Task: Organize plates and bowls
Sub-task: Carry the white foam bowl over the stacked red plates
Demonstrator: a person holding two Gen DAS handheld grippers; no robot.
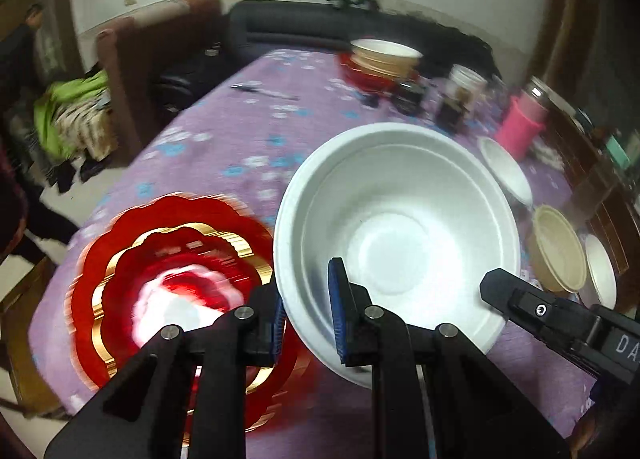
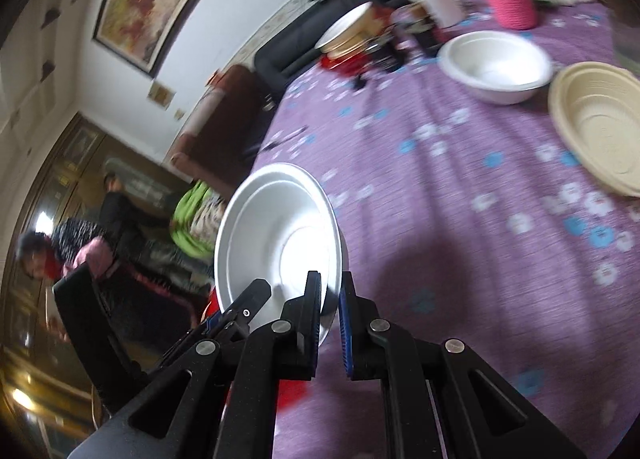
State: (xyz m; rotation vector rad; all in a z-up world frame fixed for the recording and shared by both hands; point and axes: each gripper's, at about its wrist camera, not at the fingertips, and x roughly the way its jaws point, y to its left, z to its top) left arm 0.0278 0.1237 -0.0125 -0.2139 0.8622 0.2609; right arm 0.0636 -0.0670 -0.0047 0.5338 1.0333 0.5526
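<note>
white bowl (image 1: 396, 219) pinched at opposite rims by left gripper (image 1: 308, 311) and right gripper (image 2: 330, 323), above red plate (image 1: 168, 259); uneven pulling could crack or drop it.

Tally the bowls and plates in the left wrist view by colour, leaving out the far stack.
White round bowls: 3 (large held bowl, small bowl beside the pink cup, right-edge bowl)
Beige round bowl: 1
Red scalloped plate with gold trim: 1
Total: 5
</note>
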